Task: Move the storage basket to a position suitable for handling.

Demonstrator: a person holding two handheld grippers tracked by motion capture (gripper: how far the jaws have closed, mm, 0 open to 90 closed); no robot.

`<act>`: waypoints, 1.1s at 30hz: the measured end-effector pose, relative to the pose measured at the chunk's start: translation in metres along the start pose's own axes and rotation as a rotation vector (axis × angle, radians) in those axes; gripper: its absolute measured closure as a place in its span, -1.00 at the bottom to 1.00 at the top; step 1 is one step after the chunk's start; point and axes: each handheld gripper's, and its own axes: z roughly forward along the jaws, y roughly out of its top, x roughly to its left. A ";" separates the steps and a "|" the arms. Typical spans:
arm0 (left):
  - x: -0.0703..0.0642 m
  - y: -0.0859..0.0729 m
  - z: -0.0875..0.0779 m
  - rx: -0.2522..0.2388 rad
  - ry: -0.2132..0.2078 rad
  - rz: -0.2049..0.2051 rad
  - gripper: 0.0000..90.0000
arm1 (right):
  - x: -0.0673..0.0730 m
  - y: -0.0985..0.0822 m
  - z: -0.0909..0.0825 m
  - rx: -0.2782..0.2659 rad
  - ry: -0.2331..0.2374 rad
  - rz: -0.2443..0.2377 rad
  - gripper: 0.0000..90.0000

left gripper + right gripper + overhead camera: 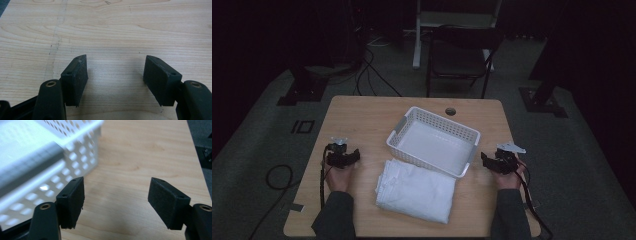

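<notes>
1. A person is sitting at a wooden counter [362,120], holding the left gripper [343,156] at about 9 o'clock and the right gripper [501,161] at about 3 o'clock, both well apart from the folded white cloth [416,190] lying between them at 6 o'clock.

2. The left gripper's fingers [75,80] are standing released, spread wide over bare wood in the left gripper view, grasping nothing.

3. The right gripper's fingers [71,201] are likewise spread apart and gripping nothing, hovering just beside the perforated wall of the white basket [62,162] in the right gripper view.

4. The basket [399,126] is sitting at the counter's centre, angled, its near long wall touching or just beside the cloth's far edge; nothing is lying inside it, its floor showing bare.

5. By the look of things, the work is only beginning: the cloth is untouched and still folded on the counter, and everything appears left to do, namely grasping it, lifting it toward 12 o'clock and setting it into the basket.

6. A dark chair [459,55] is standing beyond the counter at 12 o'clock.
</notes>
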 end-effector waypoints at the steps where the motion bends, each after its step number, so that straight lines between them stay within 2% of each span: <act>1: 0.000 0.000 0.000 0.000 0.000 0.000 -0.22 | 0.000 0.000 0.000 0.000 0.000 0.000 -0.36; 4: -0.003 -0.001 0.000 -0.007 -0.013 0.014 -0.22 | 0.008 0.008 -0.011 -0.034 -0.001 -0.008 -0.43; 8: -0.006 -0.002 0.001 -0.026 -0.030 0.029 -0.26 | 0.013 0.013 -0.018 -0.048 0.009 0.006 -0.43; 11: -0.006 -0.002 0.001 -0.024 -0.030 0.029 -0.26 | 0.017 0.017 -0.023 -0.052 0.024 0.017 -0.41; 12: -0.006 -0.002 0.001 -0.022 -0.029 0.028 -0.25 | 0.021 0.019 -0.027 -0.058 0.039 0.013 -0.32; 15: -0.008 -0.002 -0.001 -0.009 -0.024 0.026 -0.12 | 0.024 0.021 -0.030 -0.064 0.054 0.006 -0.29; 18: -0.011 -0.001 -0.003 -0.003 -0.024 0.029 -0.03 | 0.031 0.025 -0.034 -0.067 0.091 0.016 -0.28; 22: -0.013 -0.001 -0.005 0.002 -0.040 0.034 0.00 | 0.041 0.026 -0.036 -0.057 0.112 0.007 -0.31; 28: -0.017 0.003 -0.016 -0.037 -0.063 0.037 -0.01 | 0.057 0.026 -0.036 -0.020 0.123 -0.010 -0.32; 33: -0.019 0.005 -0.022 -0.042 -0.080 0.045 -0.04 | 0.066 0.022 -0.038 0.008 0.140 -0.020 -0.32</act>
